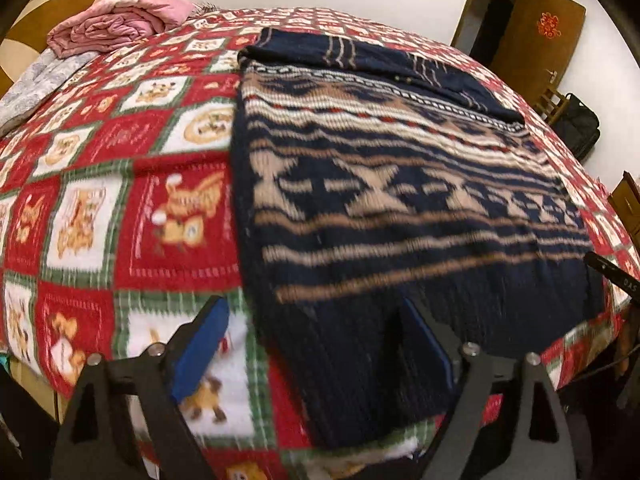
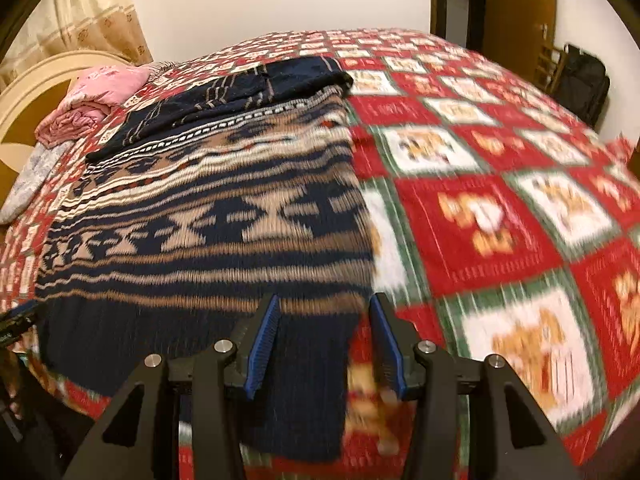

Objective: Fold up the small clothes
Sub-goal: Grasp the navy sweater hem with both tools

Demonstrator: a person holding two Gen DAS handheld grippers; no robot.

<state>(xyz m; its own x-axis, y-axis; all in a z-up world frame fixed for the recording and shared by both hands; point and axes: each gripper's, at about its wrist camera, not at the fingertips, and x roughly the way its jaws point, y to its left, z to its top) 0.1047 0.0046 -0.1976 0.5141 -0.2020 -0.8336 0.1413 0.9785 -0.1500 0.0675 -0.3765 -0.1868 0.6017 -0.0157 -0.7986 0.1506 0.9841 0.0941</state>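
Note:
A navy sweater [image 1: 400, 200] with tan and white bands lies flat on a bed's red, green and white checked blanket [image 1: 100, 208]. Its sleeves [image 1: 360, 60] are folded across the far end. My left gripper [image 1: 312, 304] hangs open over the near hem, straddling the sweater's left edge, with one blue pad over the blanket and the other over the knit. In the right wrist view the sweater [image 2: 200, 220] fills the left half. My right gripper [image 2: 325, 300] is open above its near right corner, with the knit edge between the pads and neither pad pressing on it.
A folded pink quilt [image 1: 120, 20] and a grey cloth [image 1: 32, 84] sit at the far left by the headboard. A brown door [image 1: 540, 40], a wooden chair and a black bag [image 1: 576, 124] stand beyond the bed's right side. The blanket [image 2: 500, 220] lies bare right of the sweater.

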